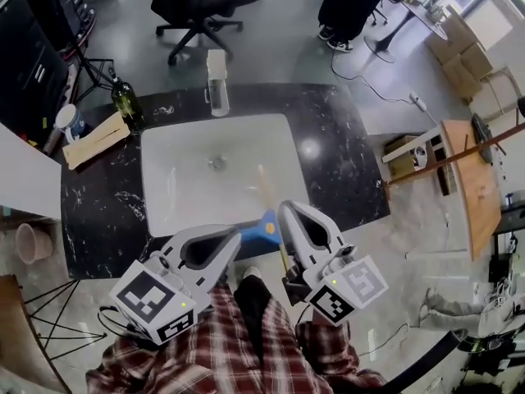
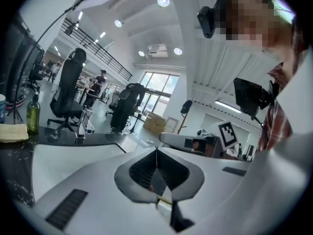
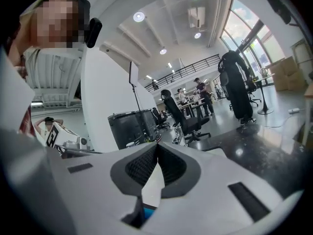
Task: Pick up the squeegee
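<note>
Black marbled counter [image 1: 344, 162], seen from above, with a floor of pale tiles around it.

- Sink [image 1: 176, 212]: white, rectangular, set into the middle of the counter, drain at its centre.
- Faucet [image 1: 216, 93]: at the far rim of the sink, on its midline.
- Green bottle [image 1: 127, 101]: upright on the counter, at the far left corner of the sink.
- Tan flat packet [image 1: 97, 139]: lying on the counter just left of the bottle.
- Cup [image 1: 67, 121]: near the counter's left edge, beyond the packet.
- Office chair [image 1: 197, 6]: black, on the floor past the faucet.
- Squeegee [image 1: 269, 226]: blue head at the near rim of the sink, pale wooden handle slanting away over the basin. It lies between the two grippers.
- Left gripper [image 1: 234, 236]: jaws closed tip to tip with nothing between them, pointing toward the squeegee head from the left.
- Right gripper [image 1: 285, 208]: jaws likewise pressed together and empty, just beside the handle on its right. Whether it touches the handle cannot be told.
- Plaid clothing [image 1: 246, 343]: the person's, below both grippers.
</note>
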Tool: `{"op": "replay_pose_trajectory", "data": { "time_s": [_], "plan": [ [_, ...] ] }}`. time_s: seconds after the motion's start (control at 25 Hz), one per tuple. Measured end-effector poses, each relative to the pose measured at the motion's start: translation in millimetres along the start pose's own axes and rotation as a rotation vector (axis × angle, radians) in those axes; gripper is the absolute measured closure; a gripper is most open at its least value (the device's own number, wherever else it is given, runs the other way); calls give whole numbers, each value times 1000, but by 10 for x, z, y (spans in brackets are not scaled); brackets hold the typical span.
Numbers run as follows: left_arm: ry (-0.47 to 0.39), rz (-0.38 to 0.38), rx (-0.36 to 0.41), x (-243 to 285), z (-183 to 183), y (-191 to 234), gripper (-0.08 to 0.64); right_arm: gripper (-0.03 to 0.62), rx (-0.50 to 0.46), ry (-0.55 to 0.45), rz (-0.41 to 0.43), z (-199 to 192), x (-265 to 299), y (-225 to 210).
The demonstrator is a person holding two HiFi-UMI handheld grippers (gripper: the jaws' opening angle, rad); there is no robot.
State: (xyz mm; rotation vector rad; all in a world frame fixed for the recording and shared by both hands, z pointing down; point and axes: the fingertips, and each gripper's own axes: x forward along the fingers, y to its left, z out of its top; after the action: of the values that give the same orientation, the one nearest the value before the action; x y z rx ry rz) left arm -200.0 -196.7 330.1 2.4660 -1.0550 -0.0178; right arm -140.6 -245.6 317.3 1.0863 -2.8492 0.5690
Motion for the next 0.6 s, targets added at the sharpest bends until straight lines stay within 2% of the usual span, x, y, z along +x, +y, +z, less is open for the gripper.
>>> {"op": "replay_pose_trajectory", "data": {
  "time_s": [0.16,0.4,0.52,0.6],
  "plan": [
    [36,-54,-4,58,8,55,549,580,16,2,-55,-42,23,-20],
    [50,-95,-12,147,27,53,548,580,19,-6,-93,-8,-38,-102],
    [68,-91,51,188,34,29,548,580,21,-10,-101,17,-74,-162],
    [79,-89,81,217,67,25,506,580,19,-15,-98,56,-83,-188]
  ]
}}
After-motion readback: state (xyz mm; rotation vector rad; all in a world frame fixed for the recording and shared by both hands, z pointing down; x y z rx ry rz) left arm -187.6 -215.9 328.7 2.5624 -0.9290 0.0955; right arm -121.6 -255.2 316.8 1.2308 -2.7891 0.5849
